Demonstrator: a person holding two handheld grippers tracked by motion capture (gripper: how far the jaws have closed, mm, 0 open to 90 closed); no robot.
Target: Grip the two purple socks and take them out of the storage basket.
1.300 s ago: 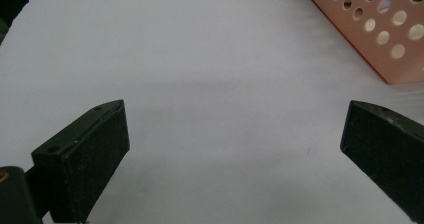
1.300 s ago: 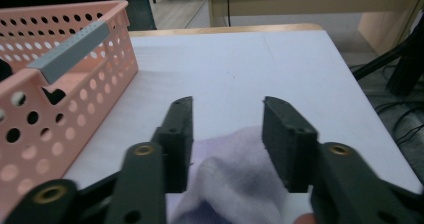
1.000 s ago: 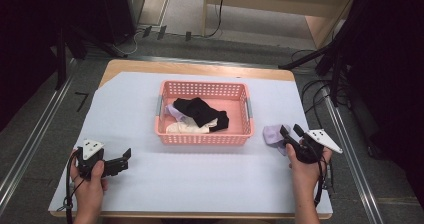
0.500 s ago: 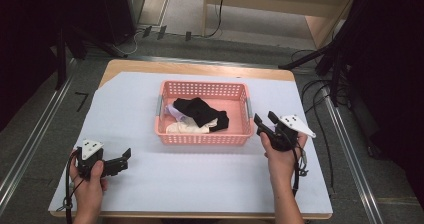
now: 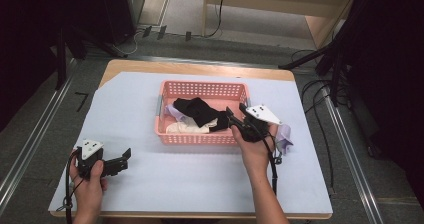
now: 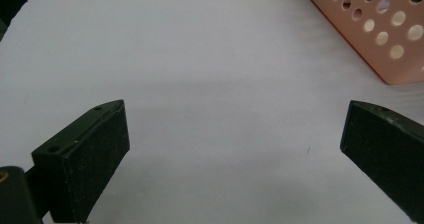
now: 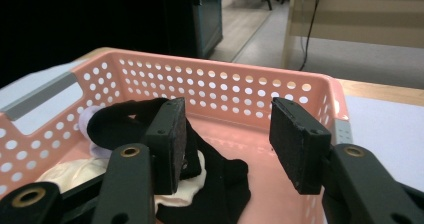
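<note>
Right gripper view: the right gripper hangs over the near end of the basket, its jaws about half apart and just now closing a little, with nothing between the pads. Past the left pad, at 9 o'clock, a black sock arches up. Under it, at 7 o'clock, a cream sock lies on the basket floor, and more black cloth spreads at 6 o'clock. A bit of lilac cloth peeps out behind the black one.

In the high view the right gripper sits at the basket's 4 o'clock corner, pointing towards 10 o'clock at the black sock in the middle. A lilac sock lies on the sheet just outside the basket at 4 o'clock, behind the right hand. The left gripper rests on the sheet at the table's 8 o'clock, well apart from the basket, jaws wide and empty; the left gripper view shows bare sheet between them.

I judge the step to be the reach into the basket for a sock. The next move calls for dipping the pads towards 9 o'clock, setting them astride the raised black fold alone, clear of the cream sock beneath, then pinching and lifting over the wall.
</note>
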